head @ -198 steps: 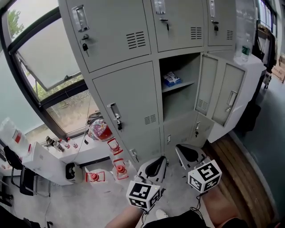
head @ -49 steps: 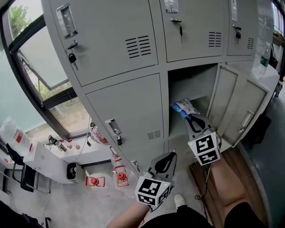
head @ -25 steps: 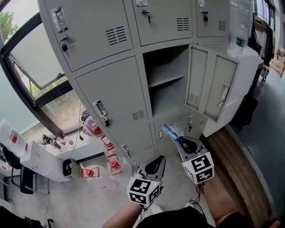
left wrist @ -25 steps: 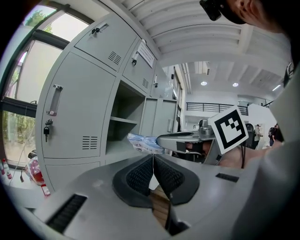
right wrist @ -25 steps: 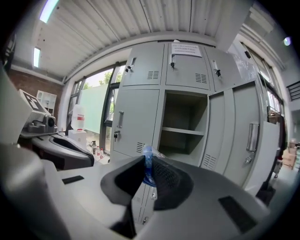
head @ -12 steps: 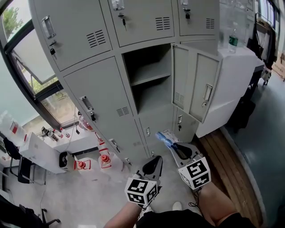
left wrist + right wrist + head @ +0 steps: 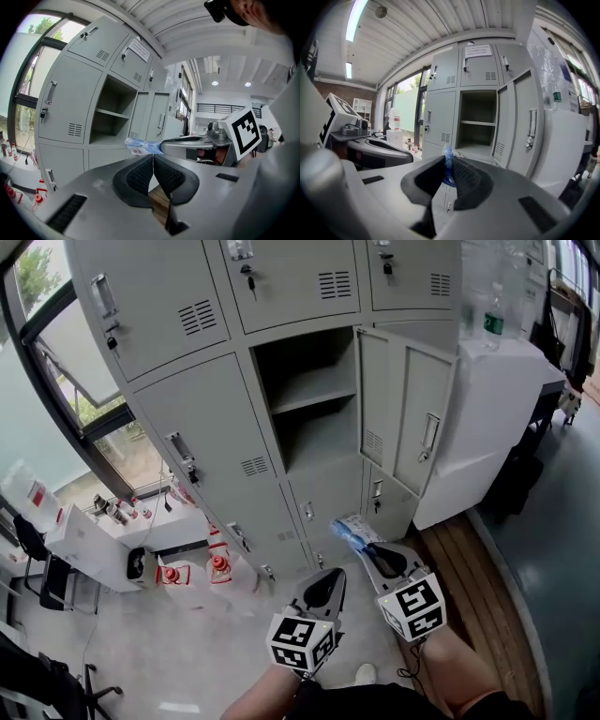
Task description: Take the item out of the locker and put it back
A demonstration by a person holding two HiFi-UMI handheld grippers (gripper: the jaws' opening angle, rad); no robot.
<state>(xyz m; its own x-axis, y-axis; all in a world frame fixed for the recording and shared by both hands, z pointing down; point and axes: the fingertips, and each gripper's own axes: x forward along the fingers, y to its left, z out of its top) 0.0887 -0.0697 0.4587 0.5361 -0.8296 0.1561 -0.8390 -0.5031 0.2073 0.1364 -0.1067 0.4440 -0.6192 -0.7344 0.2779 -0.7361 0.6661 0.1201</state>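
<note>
From here the blue packet (image 7: 446, 152) shows only a sliver above the right gripper (image 7: 447, 163); its pads hide the rest. The print on it is too small to read (so is the notice (image 7: 480, 50) on the upper locker door (image 7: 482, 70)). The little bottles (image 7: 114, 512) under the window (image 7: 70, 381) are too small to identify.

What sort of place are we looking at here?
Probably a workshop or lab's locker corner: a bank of grey metal lockers, one standing open, beside a big window, under a high ribbed ceiling with strip lights.
</note>
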